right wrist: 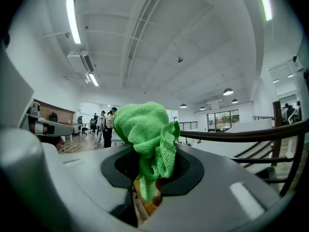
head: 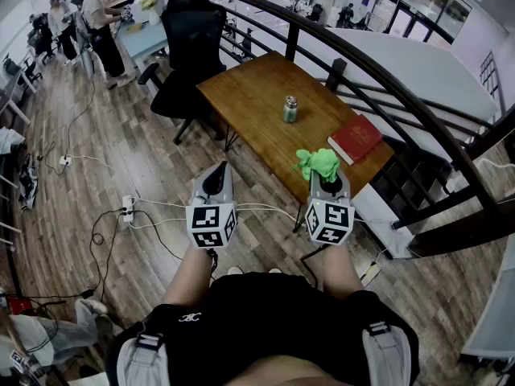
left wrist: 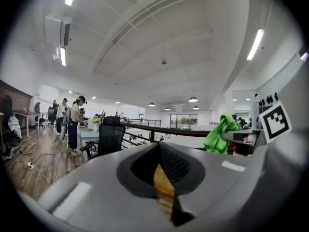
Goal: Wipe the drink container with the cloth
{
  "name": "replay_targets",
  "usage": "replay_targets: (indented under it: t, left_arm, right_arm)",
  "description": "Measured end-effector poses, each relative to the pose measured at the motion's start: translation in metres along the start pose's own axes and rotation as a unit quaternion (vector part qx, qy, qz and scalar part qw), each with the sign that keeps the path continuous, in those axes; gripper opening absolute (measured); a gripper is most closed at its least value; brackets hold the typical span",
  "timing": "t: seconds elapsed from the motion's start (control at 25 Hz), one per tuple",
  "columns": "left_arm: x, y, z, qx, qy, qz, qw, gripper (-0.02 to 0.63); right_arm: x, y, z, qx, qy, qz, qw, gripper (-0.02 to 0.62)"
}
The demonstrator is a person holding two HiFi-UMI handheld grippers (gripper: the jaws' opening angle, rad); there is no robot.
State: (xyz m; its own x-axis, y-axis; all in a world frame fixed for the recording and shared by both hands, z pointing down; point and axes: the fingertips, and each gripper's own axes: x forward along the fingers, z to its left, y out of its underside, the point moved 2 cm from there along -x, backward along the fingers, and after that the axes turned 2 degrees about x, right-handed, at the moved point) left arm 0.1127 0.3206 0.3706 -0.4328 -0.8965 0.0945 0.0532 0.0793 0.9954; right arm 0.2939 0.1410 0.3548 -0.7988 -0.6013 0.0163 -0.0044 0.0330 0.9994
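**Cloth in the grip, drink container waiting mid-table**

From the head view we look steeply down on a wooden table (head: 249, 95) set against a dark railing (head: 362, 55). The drink container (head: 290, 109) stands upright near the middle of the worktop, well apart from both grippers. A red book (head: 356, 138) lies flat by the right corner, close to the railing-side edge, and a black chair (head: 191, 43) sits off the left corner. The left gripper (head: 217, 174) is held short of the near edge, over the wooden floor. The right gripper (head: 327, 180) is level with the near corner, and a bunched green cloth (head: 318, 163) rises from its tip.

In the left gripper view we see the left gripper (left wrist: 164, 180) with its jaws drawn together, only a thin sliver of wood showing between them and nothing held. The cloth (left wrist: 219, 133) shows off to the right, beside the right gripper (left wrist: 277, 129), with the chair (left wrist: 111, 137) behind.

In the right gripper view we find the right gripper (right wrist: 149, 187) clamped on the cloth (right wrist: 145, 129), which bulges above the jaws and hangs down between them. The railing (right wrist: 251, 132) runs past on the right.
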Motion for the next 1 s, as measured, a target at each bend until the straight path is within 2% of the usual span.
replay_targets:
  t: [0.44, 1.0]
  left_arm:
    - [-0.003, -0.007, 0.035, 0.01, 0.017, -0.008, 0.9998, 0.051]
    - [-0.013, 0.005, 0.084, 0.01, 0.049, -0.012, 0.9987, 0.051]
  right_arm:
    - [0.007, -0.01, 0.041, 0.01, 0.003, -0.022, 1.0, 0.097]
    - [0.001, 0.002, 0.087, 0.013, 0.043, -0.019, 0.999, 0.097]
